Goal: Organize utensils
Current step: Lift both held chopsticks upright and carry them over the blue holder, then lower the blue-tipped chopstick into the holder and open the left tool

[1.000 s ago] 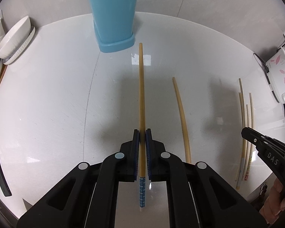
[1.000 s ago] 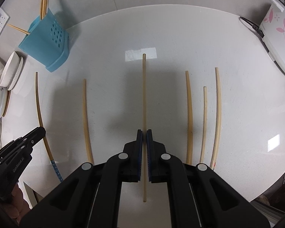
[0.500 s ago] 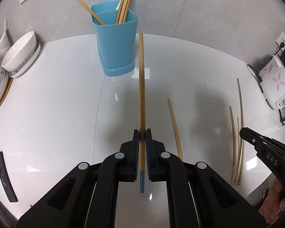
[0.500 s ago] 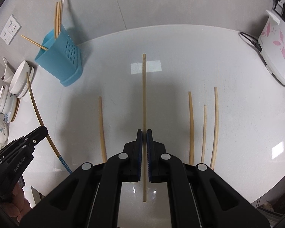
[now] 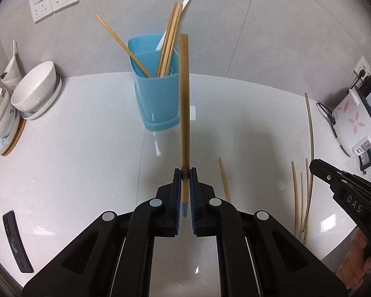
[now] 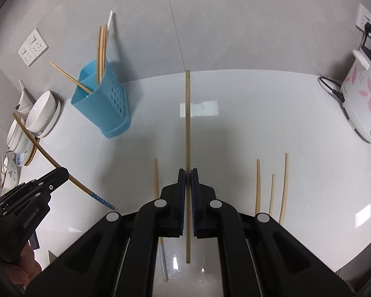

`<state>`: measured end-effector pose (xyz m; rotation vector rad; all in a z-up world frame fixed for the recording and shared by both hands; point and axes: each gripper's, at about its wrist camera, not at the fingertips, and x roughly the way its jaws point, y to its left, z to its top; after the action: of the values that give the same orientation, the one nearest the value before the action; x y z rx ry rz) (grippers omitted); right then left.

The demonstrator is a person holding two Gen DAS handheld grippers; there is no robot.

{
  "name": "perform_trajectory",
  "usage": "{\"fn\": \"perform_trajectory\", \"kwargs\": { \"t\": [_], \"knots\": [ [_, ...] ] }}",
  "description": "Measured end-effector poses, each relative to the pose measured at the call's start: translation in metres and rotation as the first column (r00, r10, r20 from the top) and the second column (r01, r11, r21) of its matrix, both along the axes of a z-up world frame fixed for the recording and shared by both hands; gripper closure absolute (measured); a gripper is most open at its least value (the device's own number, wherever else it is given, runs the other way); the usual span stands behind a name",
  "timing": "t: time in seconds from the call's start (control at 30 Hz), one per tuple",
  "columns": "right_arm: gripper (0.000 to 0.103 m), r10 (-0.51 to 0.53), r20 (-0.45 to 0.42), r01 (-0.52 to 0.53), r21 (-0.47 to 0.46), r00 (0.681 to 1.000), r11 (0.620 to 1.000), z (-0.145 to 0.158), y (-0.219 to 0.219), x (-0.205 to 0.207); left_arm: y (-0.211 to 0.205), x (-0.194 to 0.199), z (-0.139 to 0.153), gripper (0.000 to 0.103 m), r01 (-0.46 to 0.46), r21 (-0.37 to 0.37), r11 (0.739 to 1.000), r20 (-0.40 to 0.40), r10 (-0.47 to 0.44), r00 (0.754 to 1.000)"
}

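Observation:
My left gripper (image 5: 184, 173) is shut on a wooden chopstick with a blue patterned end (image 5: 184, 104), held above the white table; its tip points at the blue utensil holder (image 5: 155, 99), which holds several chopsticks. My right gripper (image 6: 188, 173) is shut on a plain wooden chopstick (image 6: 187, 128), lifted off the table. The left gripper (image 6: 59, 175) and its chopstick (image 6: 37, 146) show at the left of the right wrist view, the holder (image 6: 104, 109) beyond. The right gripper (image 5: 316, 167) shows at the right of the left wrist view.
Loose chopsticks lie on the table: one (image 5: 224, 180) between the grippers, three (image 6: 272, 188) to the right. Stacked bowls and plates (image 5: 34, 86) stand at the left, a rice cooker (image 5: 353, 123) at the right, a dark remote (image 5: 14, 242) at the near left edge.
Both grippers have risen and tilted up with their chopsticks. The left gripper's chopstick tip has moved up to the blue holder's rim level.

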<state>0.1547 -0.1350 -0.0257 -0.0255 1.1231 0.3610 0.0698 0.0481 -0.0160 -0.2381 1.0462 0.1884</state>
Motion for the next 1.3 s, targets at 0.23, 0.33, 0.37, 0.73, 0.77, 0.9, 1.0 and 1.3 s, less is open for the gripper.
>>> {"fn": "perform_trajectory", "kwargs": {
  "t": [0.23,0.33,0.37,0.73,0.77,0.9,1.0,1.3],
  "knots": [
    [0.100,0.036,0.065,-0.037,0.016,0.997,0.999,0.022,0.019,0.007,0.010,0.007,0.033,0.097,-0.009,0.022,1.000,0.061,0.008,0.998],
    [0.100,0.052,0.083,-0.054,0.024,0.995,0.998,0.028,0.028,0.010,0.017,0.009,0.046,0.097,-0.016,0.032,0.999,0.082,0.013,0.997],
    [0.100,0.056,0.089,-0.058,0.028,0.994,0.998,0.030,0.031,0.012,0.019,0.010,0.050,0.097,-0.020,0.033,0.999,0.087,0.017,0.996],
    [0.100,0.082,0.145,-0.094,0.077,0.986,0.993,0.058,0.054,0.026,0.049,0.029,0.090,0.097,-0.046,0.023,0.999,0.127,0.042,0.991],
    [0.100,0.085,0.152,-0.098,0.080,0.985,0.992,0.061,0.056,0.028,0.051,0.031,0.094,0.097,-0.049,0.024,0.999,0.133,0.045,0.990],
    [0.100,0.092,0.171,-0.108,0.089,0.981,0.990,0.071,0.063,0.035,0.057,0.039,0.110,0.097,-0.057,0.028,0.998,0.158,0.052,0.986],
    [0.100,0.094,0.183,-0.113,0.094,0.979,0.989,0.076,0.068,0.041,0.062,0.046,0.121,0.097,-0.059,0.034,0.998,0.179,0.052,0.983],
    [0.100,0.093,0.216,-0.122,0.126,0.972,0.984,0.089,0.082,0.058,0.078,0.073,0.147,0.097,-0.070,0.038,0.997,0.232,0.060,0.971]
  ]
}}
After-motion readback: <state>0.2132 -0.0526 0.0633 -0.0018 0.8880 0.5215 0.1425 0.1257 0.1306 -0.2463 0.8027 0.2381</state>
